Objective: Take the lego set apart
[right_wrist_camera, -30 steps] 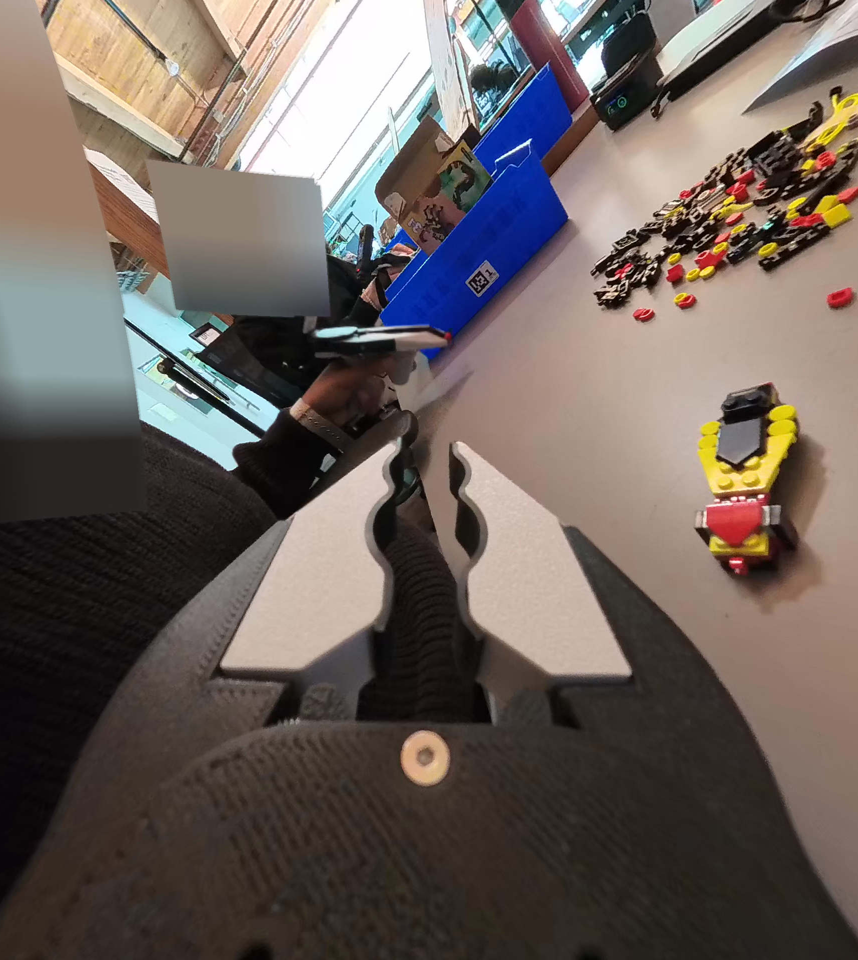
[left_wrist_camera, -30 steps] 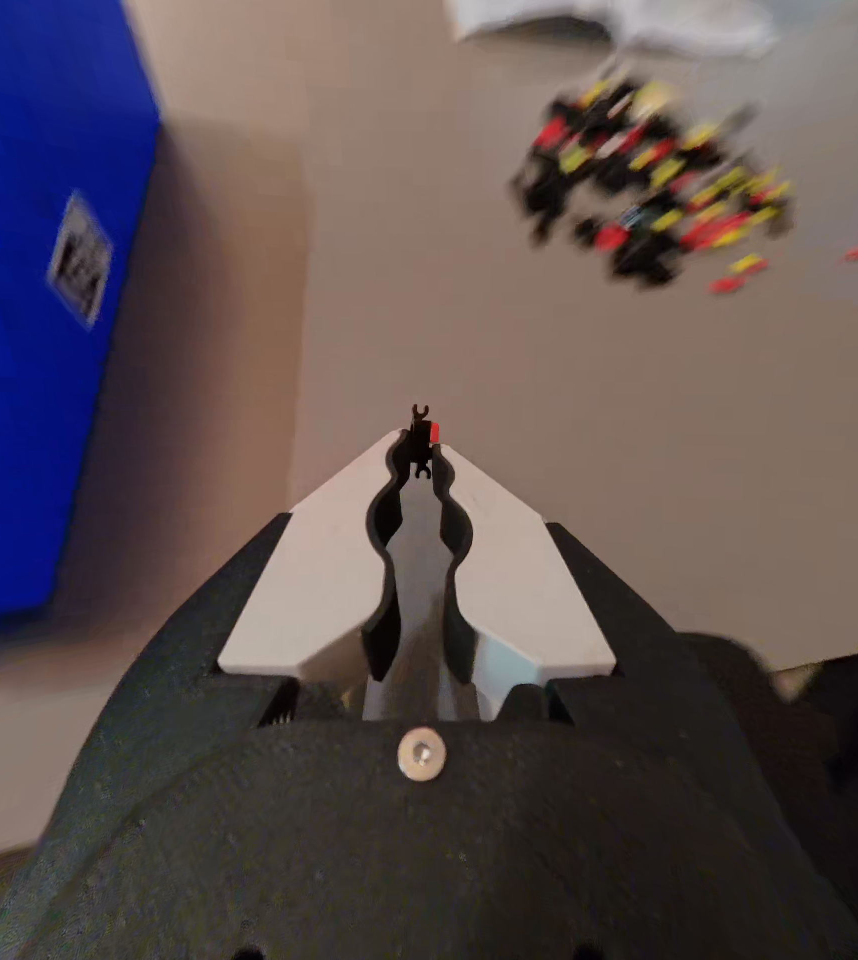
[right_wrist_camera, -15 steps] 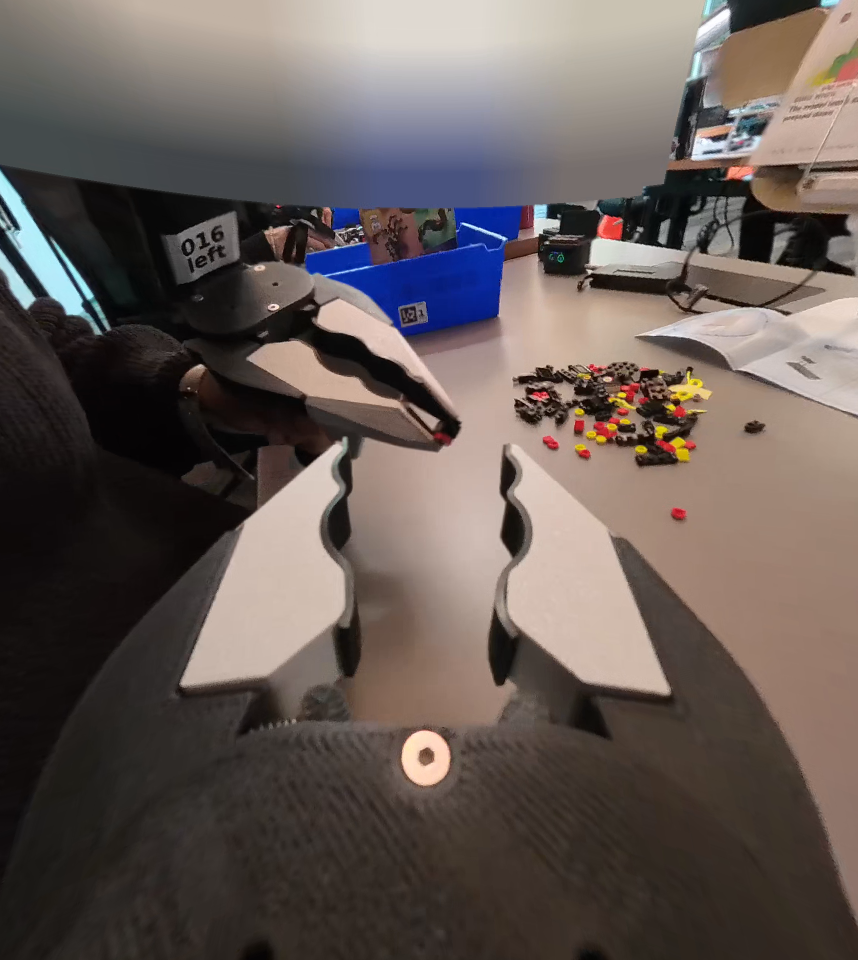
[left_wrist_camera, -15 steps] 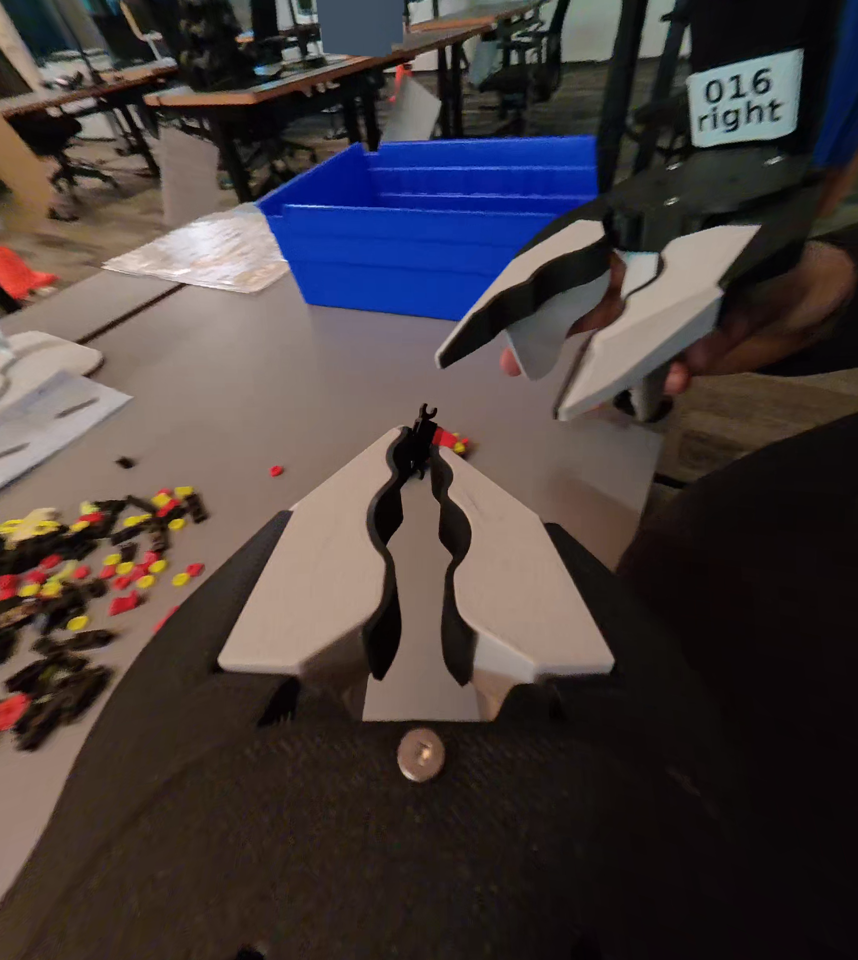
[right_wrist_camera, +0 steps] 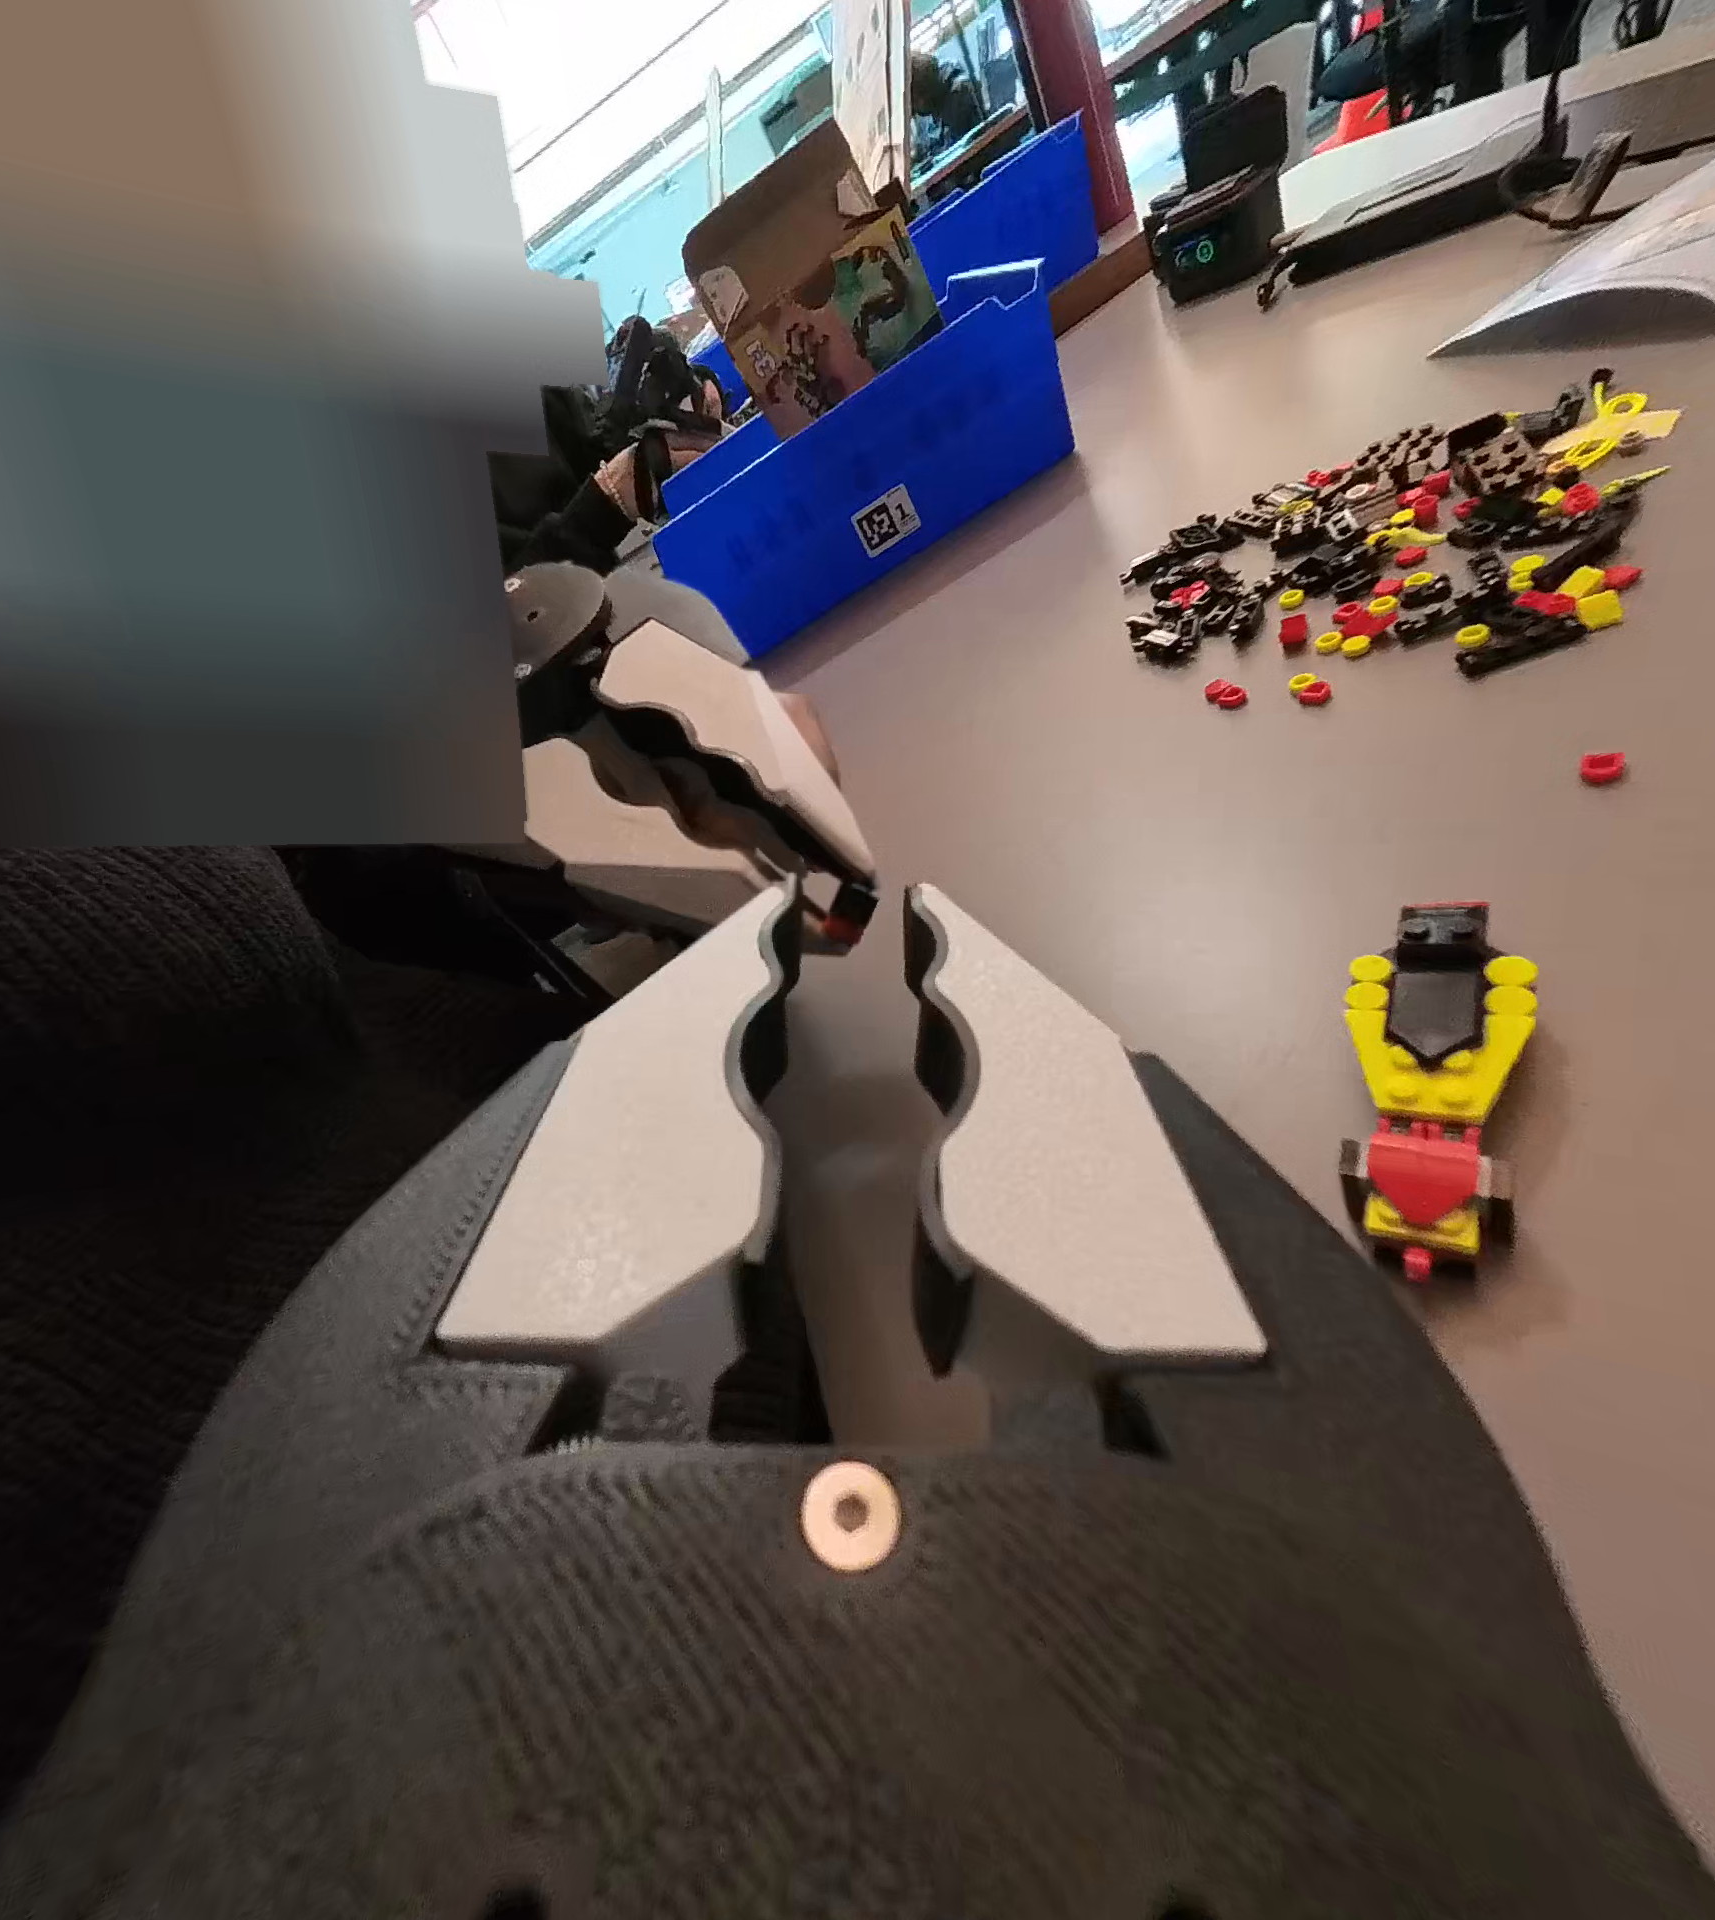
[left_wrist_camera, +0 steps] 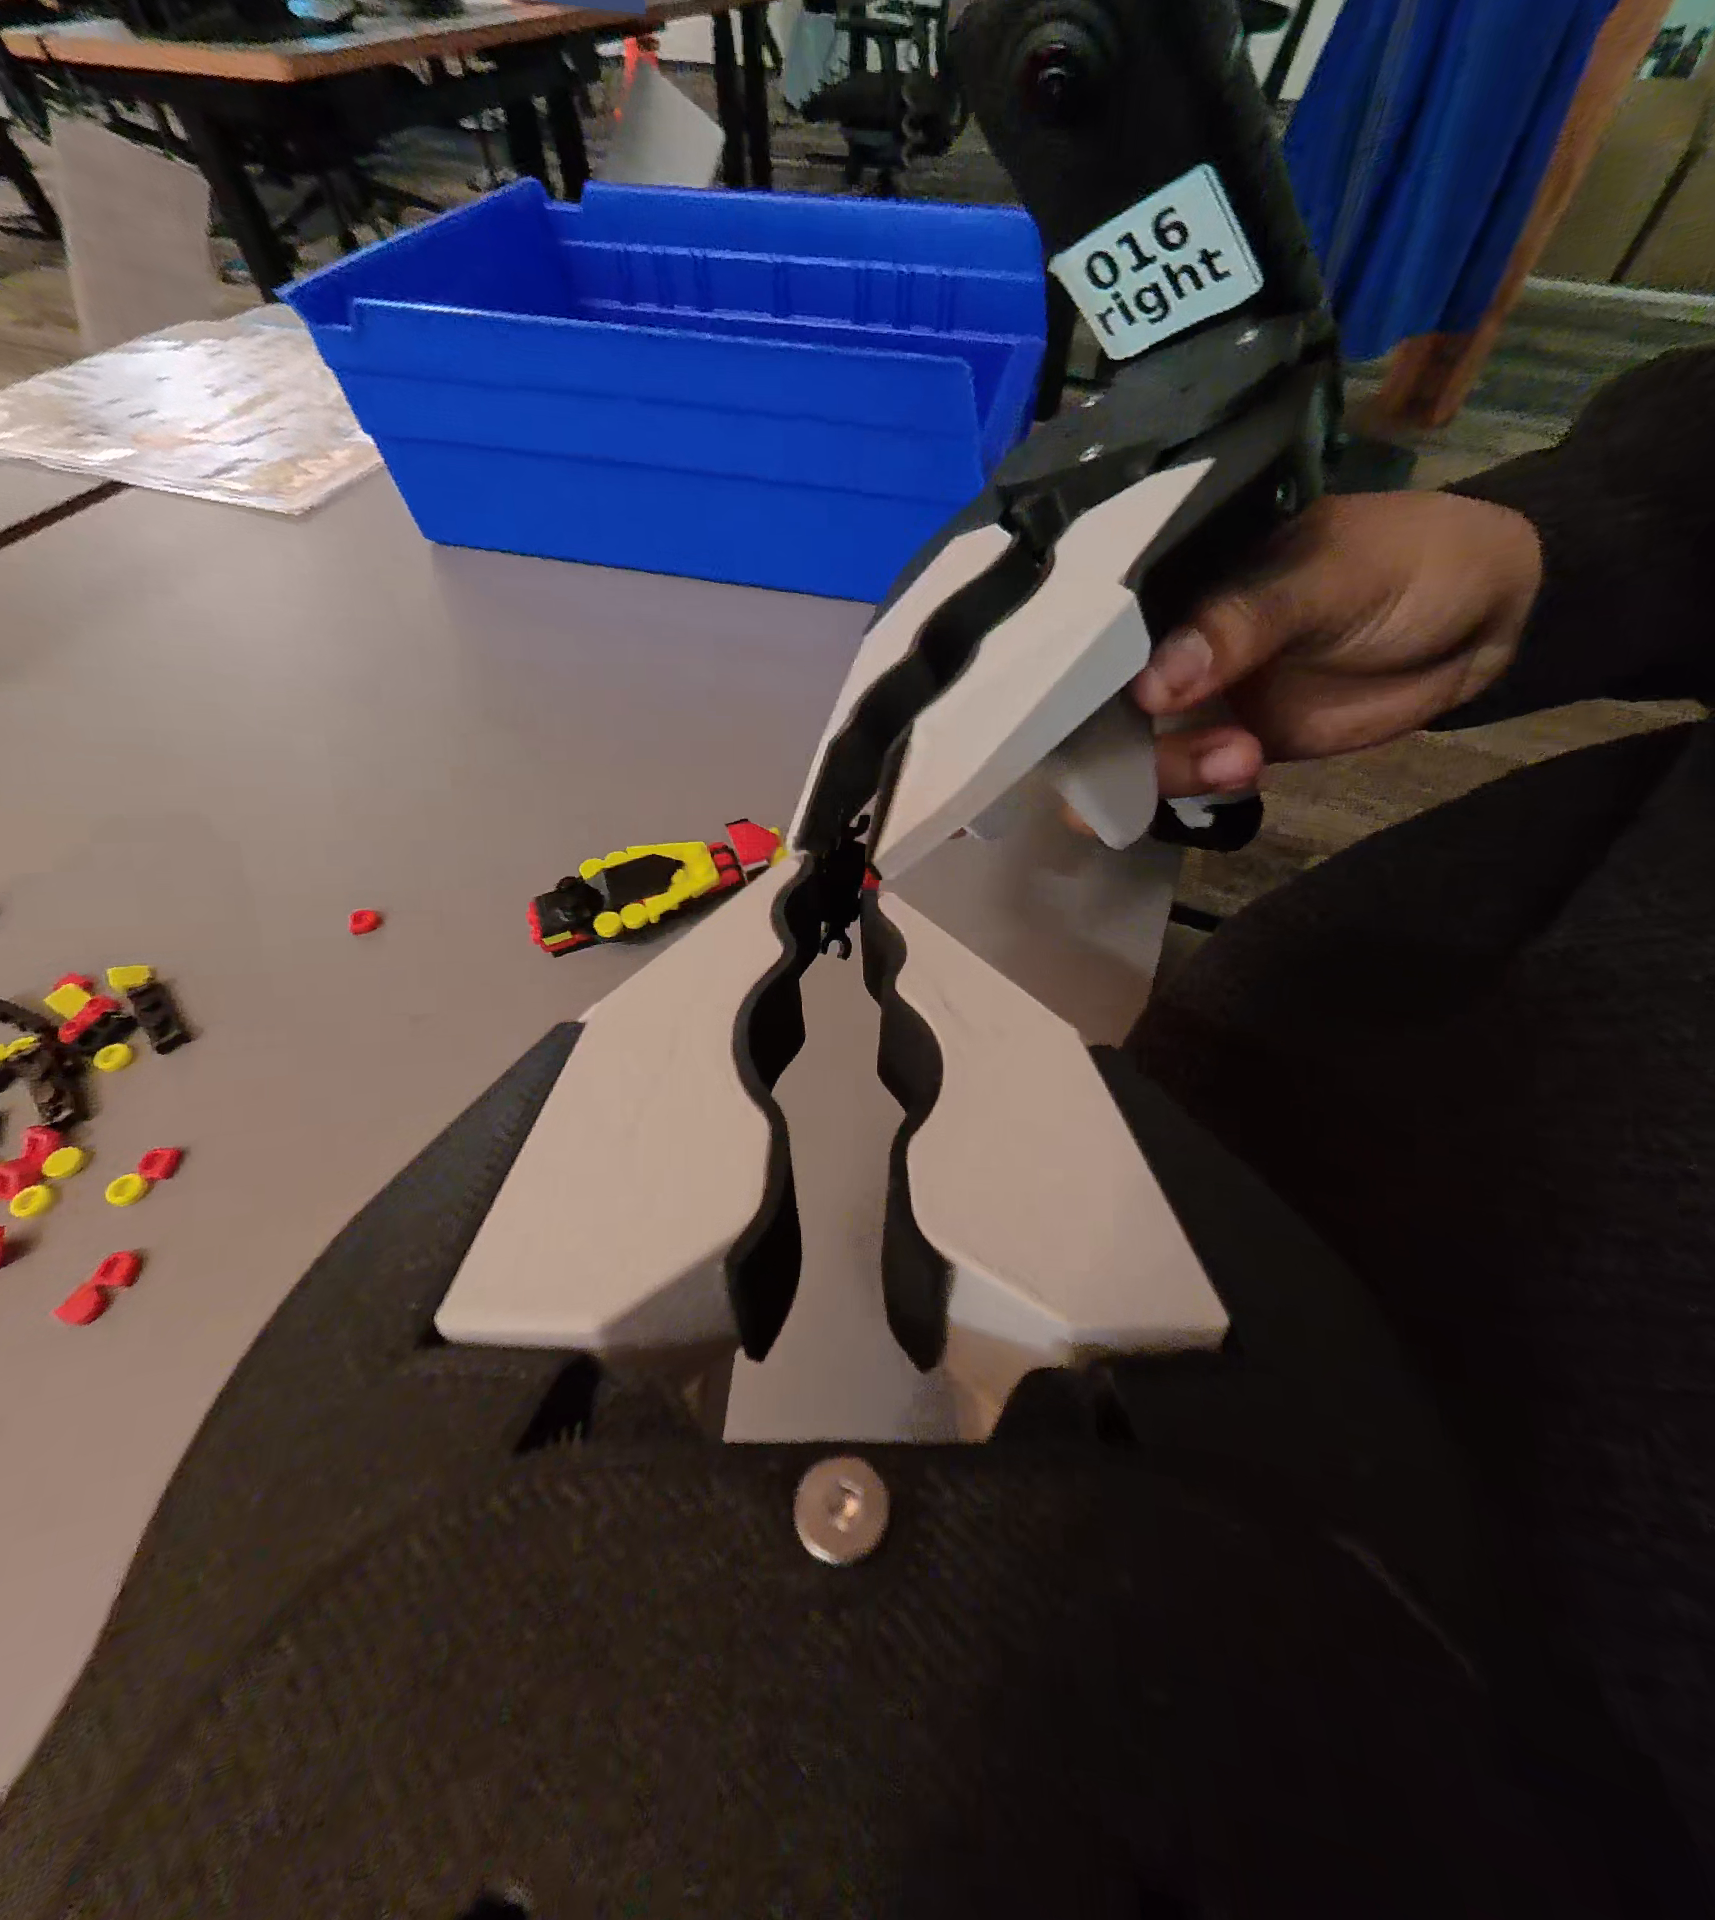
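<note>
Blue bin (right_wrist_camera: 894, 488) holding a cardboard box (right_wrist_camera: 811, 301) (upright), loose lego pieces (right_wrist_camera: 1383, 561) nearby

Left claw (left_wrist_camera: 837, 894): matt grey plastic fingers on a coarse, ridged black printed body with a bright metal screw (left_wrist_camera: 840, 1509). Table (left_wrist_camera: 333, 748): smooth matt grey laminate. Bin (left_wrist_camera: 687, 384): glossy blue plastic. Loose lego pieces (right_wrist_camera: 1393, 551): shiny plastic. Sleeve (left_wrist_camera: 1518, 1195): black knitted cloth.
</note>
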Demonstrator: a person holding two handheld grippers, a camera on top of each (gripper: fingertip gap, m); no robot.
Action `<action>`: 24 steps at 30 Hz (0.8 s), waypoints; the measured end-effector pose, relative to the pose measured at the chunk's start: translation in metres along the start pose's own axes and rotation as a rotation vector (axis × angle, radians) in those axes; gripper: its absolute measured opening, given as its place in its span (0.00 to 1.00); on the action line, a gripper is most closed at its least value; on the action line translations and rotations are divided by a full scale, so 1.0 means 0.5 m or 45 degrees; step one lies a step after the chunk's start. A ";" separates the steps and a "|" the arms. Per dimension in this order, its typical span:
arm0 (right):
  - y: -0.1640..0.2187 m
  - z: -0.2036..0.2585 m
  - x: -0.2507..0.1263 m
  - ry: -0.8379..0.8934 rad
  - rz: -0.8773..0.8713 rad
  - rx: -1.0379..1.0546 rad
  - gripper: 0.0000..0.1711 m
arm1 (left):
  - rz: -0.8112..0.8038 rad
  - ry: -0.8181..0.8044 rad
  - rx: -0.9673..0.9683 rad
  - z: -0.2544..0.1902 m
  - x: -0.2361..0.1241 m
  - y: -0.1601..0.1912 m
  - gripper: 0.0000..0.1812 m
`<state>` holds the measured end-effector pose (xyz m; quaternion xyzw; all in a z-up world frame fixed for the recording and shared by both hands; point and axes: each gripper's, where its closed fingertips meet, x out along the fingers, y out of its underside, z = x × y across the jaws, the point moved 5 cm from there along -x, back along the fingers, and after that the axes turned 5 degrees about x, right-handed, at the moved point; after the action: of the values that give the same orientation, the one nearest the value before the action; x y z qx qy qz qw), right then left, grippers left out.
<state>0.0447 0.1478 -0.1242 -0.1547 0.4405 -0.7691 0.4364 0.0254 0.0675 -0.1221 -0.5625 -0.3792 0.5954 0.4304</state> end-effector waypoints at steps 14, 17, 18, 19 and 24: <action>-0.013 0.026 -0.037 -0.342 0.040 -0.037 0.04 | -0.120 0.594 -0.702 -0.009 -0.019 -0.003 0.17; -0.011 0.041 -0.042 -0.411 0.064 -0.090 0.05 | -0.126 0.638 -0.693 -0.016 -0.023 -0.004 0.14; -0.008 0.046 -0.040 -0.427 0.082 -0.101 0.05 | -0.117 0.653 -0.686 -0.021 -0.023 -0.004 0.13; -0.003 0.048 -0.038 -0.424 0.106 -0.122 0.05 | -0.102 0.660 -0.669 -0.026 -0.022 -0.003 0.12; 0.024 0.057 -0.026 -0.435 0.237 -0.189 0.05 | -0.080 0.710 -0.626 -0.041 -0.025 0.000 0.04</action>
<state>0.0760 0.1400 -0.1160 -0.2732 0.4280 -0.6534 0.5615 0.0458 0.0550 -0.1195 -0.7778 -0.3959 0.2971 0.3873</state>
